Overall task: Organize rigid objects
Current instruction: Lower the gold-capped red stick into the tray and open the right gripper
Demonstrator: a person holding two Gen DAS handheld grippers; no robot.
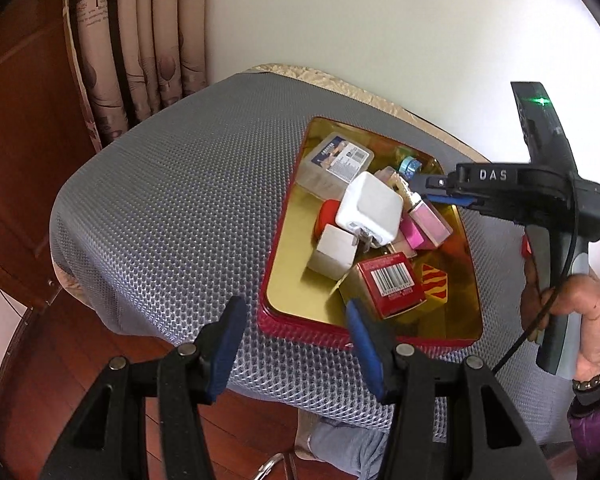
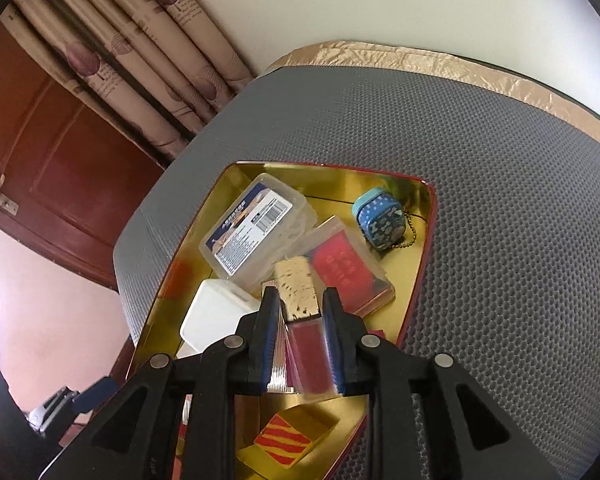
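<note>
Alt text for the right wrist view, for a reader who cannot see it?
The right gripper straddles a pink bottle with a gold cap in a gold tray of small items on a grey mesh cushion. A blue tin sits at the tray's far corner.

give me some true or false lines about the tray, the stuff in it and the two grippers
1. The tray sits on a grey mesh cushion. True.
2. The left gripper holds the red box. False: it is open with nothing between its fingers.
3. The right gripper has a gold-capped pink bottle between its fingers. True.
4. The blue pouch lies outside the tray. False: it sits in a tray corner.
</note>
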